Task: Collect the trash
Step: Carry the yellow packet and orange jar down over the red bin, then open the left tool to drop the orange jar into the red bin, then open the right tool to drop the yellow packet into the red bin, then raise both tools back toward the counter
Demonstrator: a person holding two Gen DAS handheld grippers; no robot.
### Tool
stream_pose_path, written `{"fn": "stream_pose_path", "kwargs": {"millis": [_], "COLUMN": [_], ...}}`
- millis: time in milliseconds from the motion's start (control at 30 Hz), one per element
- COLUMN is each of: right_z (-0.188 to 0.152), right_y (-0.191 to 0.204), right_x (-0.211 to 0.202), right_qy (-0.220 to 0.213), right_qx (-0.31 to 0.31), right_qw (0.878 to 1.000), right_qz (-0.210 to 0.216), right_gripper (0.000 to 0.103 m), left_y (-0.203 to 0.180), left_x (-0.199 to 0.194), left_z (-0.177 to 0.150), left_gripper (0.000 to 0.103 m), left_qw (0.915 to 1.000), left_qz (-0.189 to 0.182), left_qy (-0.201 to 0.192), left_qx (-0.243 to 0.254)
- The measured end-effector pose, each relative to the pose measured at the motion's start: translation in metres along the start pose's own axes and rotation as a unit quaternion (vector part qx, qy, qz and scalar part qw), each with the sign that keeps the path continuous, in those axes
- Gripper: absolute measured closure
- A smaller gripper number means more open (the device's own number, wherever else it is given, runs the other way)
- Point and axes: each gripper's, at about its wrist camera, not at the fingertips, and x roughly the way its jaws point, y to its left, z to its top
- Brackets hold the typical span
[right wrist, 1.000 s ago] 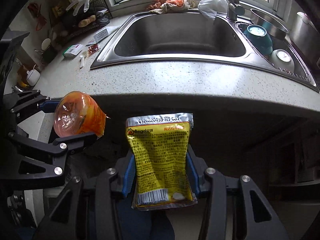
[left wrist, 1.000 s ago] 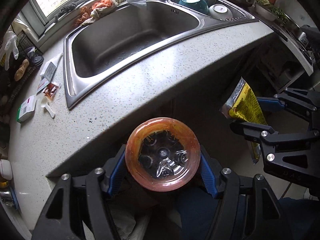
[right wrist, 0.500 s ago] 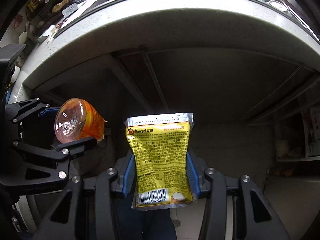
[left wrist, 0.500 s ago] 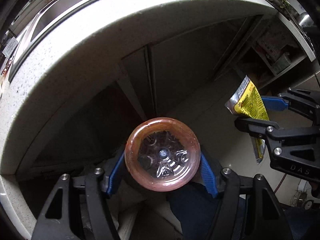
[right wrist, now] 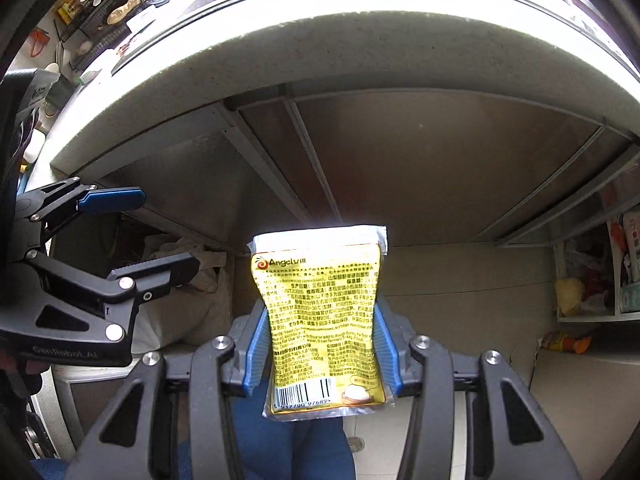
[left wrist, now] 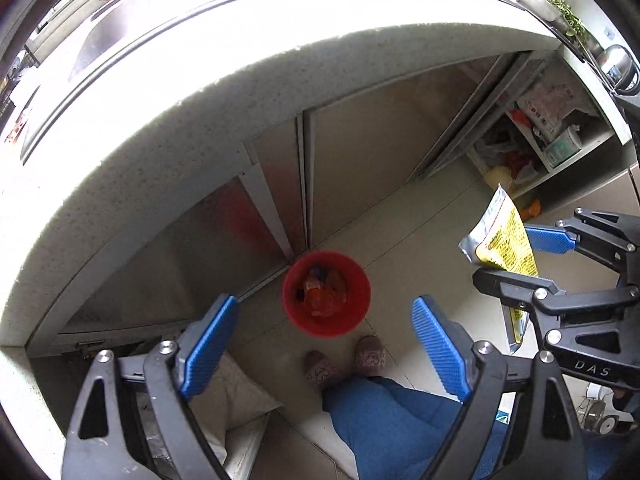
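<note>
My left gripper hung wide open, empty, directly above red bin. Orange bottle lay inside bin among other scraps. My right gripper was clamped on yellow packet, held upright, right of bin. Bin stood on floor against cabinet doors, just beyond my slippers.

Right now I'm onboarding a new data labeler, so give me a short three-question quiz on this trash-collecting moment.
1. True or false: the left gripper stands open with nothing between its pads.
2. What does the right gripper hold? A) orange bottle B) yellow packet C) white glove
3. Fill in: the red bin stands on the floor in front of the person's ____.

Key: 1 true; 2 B, the yellow packet; 3 slippers.
</note>
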Motion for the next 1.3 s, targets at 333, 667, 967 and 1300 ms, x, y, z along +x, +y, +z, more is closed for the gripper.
{"fn": "stream_pose_path", "kwargs": {"millis": [333, 667, 967, 1300], "right_z": [-0.010, -0.011, -0.012, -0.004], "right_y": [0.002, 0.034, 0.038, 0.038], "right_x": [0.020, 0.051, 0.049, 0.008], "right_qy": [0.020, 0.050, 0.068, 0.051], "right_qx": [-0.019, -0.066, -0.078, -0.060], "right_qw": [1.000, 0.997, 0.995, 0.997], "right_qz": [0.003, 0.003, -0.004, -0.012], "right_gripper": [0.058, 0.057, 0.026, 0.022], "left_y": [0.014, 0.050, 0.067, 0.067], "left_x": [0.002, 0.004, -0.005, -0.039], "left_z": [-0.006, -0.036, -0.046, -0.046], "left_gripper": [0.016, 0.016, 0.016, 0.016], "left_qw": [0.9995, 0.9966, 0.9948, 0.9956], "left_qz": [0.020, 0.035, 0.036, 0.041], "left_qy": [0.009, 0.024, 0.024, -0.002], "left_qx": [-0.022, -0.070, -0.092, -0.084]}}
